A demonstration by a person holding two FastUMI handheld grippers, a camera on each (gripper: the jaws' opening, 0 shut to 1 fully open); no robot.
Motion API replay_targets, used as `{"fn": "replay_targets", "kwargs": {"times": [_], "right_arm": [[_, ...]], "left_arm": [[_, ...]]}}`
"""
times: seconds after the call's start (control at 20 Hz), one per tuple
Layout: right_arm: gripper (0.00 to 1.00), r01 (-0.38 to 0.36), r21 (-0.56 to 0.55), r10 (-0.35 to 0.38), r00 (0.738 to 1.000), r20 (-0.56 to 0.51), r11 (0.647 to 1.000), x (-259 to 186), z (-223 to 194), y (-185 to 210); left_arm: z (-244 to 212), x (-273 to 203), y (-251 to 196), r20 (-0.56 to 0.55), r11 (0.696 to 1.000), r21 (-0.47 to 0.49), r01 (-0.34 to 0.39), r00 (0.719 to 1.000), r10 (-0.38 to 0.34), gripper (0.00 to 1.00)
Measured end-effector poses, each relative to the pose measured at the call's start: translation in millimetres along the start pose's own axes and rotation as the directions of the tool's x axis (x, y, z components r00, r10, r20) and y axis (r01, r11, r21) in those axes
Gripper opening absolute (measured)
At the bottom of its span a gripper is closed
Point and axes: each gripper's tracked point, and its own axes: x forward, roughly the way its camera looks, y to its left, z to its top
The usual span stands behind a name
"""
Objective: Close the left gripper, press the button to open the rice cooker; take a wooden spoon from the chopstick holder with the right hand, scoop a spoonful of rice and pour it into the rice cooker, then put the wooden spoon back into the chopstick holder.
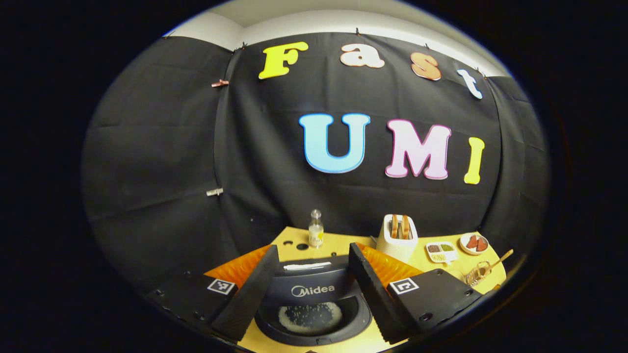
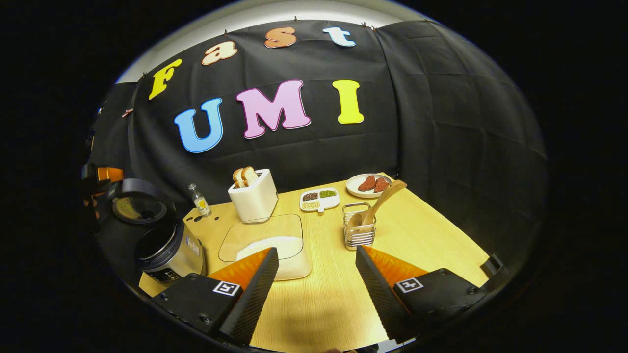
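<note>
**Cooker open, spoon in its holder**

The rice cooker (image 1: 314, 309) stands lid-up between the left gripper (image 1: 310, 289)'s spread fingers, rice in its pot. On the table (image 2: 417, 235), the right gripper (image 2: 316, 289) hovers with fingers apart, near the rice dish (image 2: 267, 245). Beyond it, the wooden spoon (image 2: 380, 201) leans in the chopstick holder (image 2: 359, 230).

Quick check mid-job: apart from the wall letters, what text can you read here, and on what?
"Midea": on the black rice cooker, above its pot opening.
Small clear glass bottle: label too small to read.
Side sticker on the cooker: blurred, unreadable.
</note>
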Motion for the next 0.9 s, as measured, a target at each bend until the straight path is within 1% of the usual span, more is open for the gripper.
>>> {"fn": "replay_targets", "kwargs": {"times": [0.15,0.3,0.45,0.55,0.6,0.7,0.8,0.9], "right_arm": [[0.99,-0.002,-0.002,0.002,1.000,-0.008,1.000,-9,-13,1],[0.99,-0.009,0.009,0.009,0.999,-0.046,1.000,-18,-31,3],[0.99,-0.011,-0.001,0.011,0.998,-0.068,1.000,-29,-41,-2],[0.98,-0.013,-0.020,0.011,0.997,-0.079,1.000,-32,-45,-1],[0.99,-0.015,-0.026,0.013,0.996,-0.085,1.000,-33,-46,-1],[0.99,-0.014,-0.027,0.011,0.996,-0.086,1.000,-36,-46,0],[0.99,-0.011,-0.023,0.009,0.996,-0.089,1.000,-37,-49,3],[0.99,-0.021,-0.020,0.019,0.995,-0.100,1.000,-38,-54,8]], "left_arm": [[-43,-11,-5,-0.073,1.000,-0.002,0.011,0.997,-0.011,0.99],[-90,-16,-8,-0.147,1.000,-0.014,0.015,0.989,-0.016,0.99],[-127,-17,-9,-0.186,0.999,0.024,0.022,0.982,-0.018,0.98],[-153,-14,-8,-0.233,0.999,0.031,0.028,0.972,-0.020,0.98],[-150,-17,-10,-0.213,0.998,0.048,0.031,0.977,-0.020,0.98],[-148,-16,-9,-0.212,0.995,0.085,0.043,0.977,-0.024,0.98],[-157,-13,-10,-0.218,0.998,0.049,0.048,0.975,-0.037,0.98],[-160,-16,-8,-0.206,0.996,0.068,0.057,0.978,-0.042,0.99]]}}
